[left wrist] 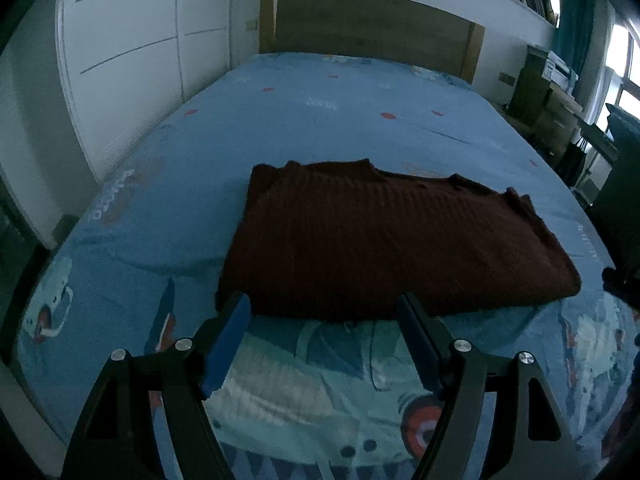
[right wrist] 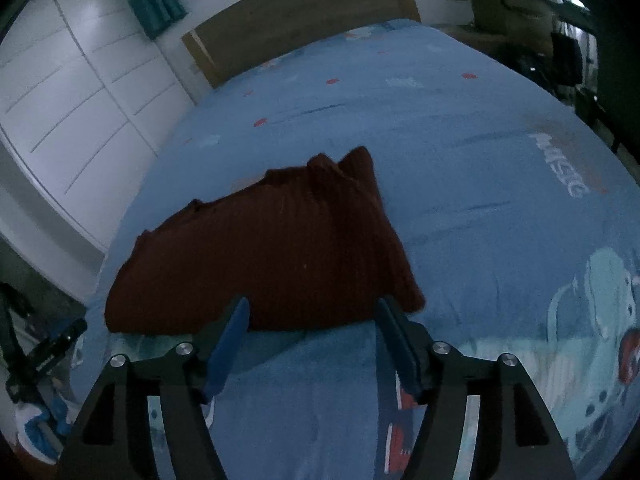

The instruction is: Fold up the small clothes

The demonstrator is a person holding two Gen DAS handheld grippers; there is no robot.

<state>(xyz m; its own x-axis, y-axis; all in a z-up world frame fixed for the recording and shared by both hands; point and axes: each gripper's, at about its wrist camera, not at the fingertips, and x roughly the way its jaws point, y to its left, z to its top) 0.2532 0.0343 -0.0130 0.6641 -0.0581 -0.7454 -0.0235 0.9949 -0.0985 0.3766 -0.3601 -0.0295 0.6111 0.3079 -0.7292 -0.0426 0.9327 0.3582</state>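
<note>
A dark red ribbed knit garment [left wrist: 384,244] lies folded into a flat block on the blue bed cover [left wrist: 280,120]. My left gripper [left wrist: 324,308] is open and empty, its blue pads just short of the garment's near edge. In the right wrist view the same garment [right wrist: 272,248] lies ahead. My right gripper [right wrist: 312,312] is open and empty, with its fingertips at the garment's near edge. The left gripper also shows at the left edge of the right wrist view [right wrist: 52,348].
The bed cover [right wrist: 480,160] carries cartoon prints and red dots. A wooden headboard [left wrist: 372,28] stands at the far end. White wardrobe doors [left wrist: 120,40] line the left side. Shelves and dark furniture [left wrist: 560,100] stand on the right, by a window.
</note>
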